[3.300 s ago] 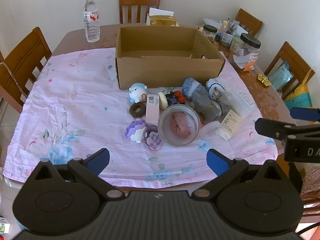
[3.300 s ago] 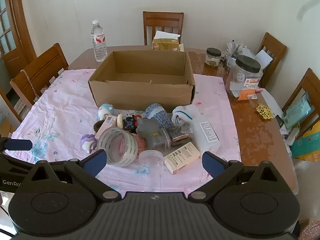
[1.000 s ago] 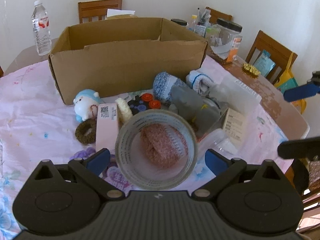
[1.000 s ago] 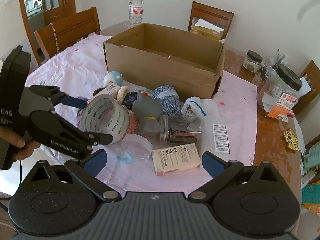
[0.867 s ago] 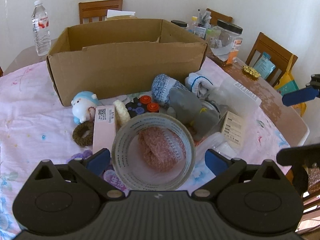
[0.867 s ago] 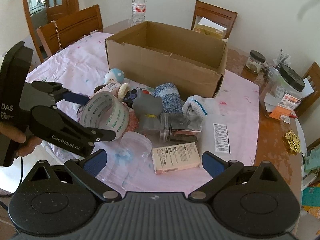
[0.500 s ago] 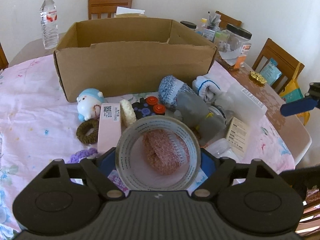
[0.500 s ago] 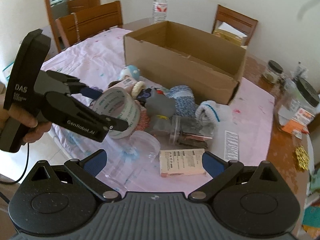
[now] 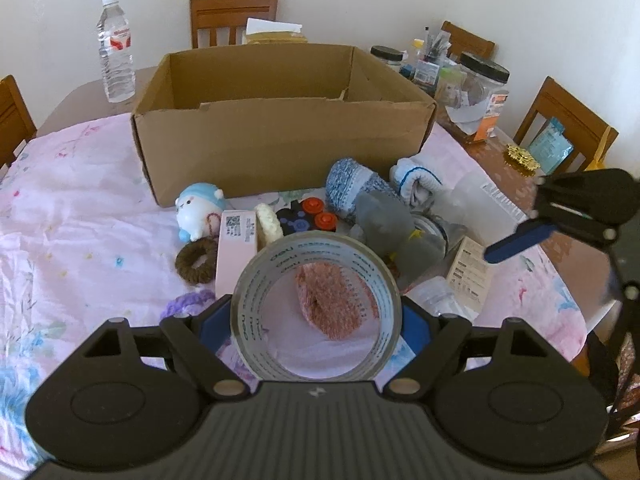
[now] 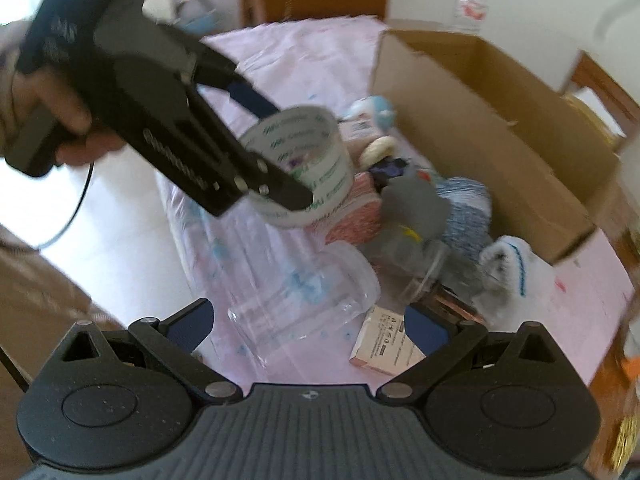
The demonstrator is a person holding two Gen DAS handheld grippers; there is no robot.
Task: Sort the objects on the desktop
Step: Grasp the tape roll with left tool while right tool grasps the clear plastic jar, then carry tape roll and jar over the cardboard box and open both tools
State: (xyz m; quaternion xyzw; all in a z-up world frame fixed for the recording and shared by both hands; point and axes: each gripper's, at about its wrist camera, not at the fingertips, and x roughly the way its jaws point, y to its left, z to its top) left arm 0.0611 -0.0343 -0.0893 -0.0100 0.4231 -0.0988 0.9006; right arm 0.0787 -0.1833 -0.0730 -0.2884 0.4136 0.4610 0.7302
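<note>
My left gripper (image 9: 316,326) is shut on a roll of clear packing tape (image 9: 316,248) and holds it above the pile; it also shows in the right wrist view (image 10: 304,176). An open cardboard box (image 9: 280,120) stands behind the pile on the pink cloth. The pile holds a pink knitted piece (image 9: 334,302), a grey plush (image 9: 386,224), a blue knitted roll (image 9: 348,188), a white-blue figurine (image 9: 198,210) and a pink carton (image 9: 236,248). My right gripper (image 10: 308,326) is open around a clear plastic cup (image 10: 304,304) lying on its side, its pads not touching it.
A water bottle (image 9: 116,66) stands at the back left. Jars and clutter (image 9: 480,92) fill the back right of the table. A small printed box (image 10: 386,342) lies by the right gripper. Wooden chairs (image 9: 234,18) ring the table. The near table edge is close.
My left gripper closed on the tape roll and lifted it. My right gripper moved down and left to the clear cup, and its jaws narrowed around it.
</note>
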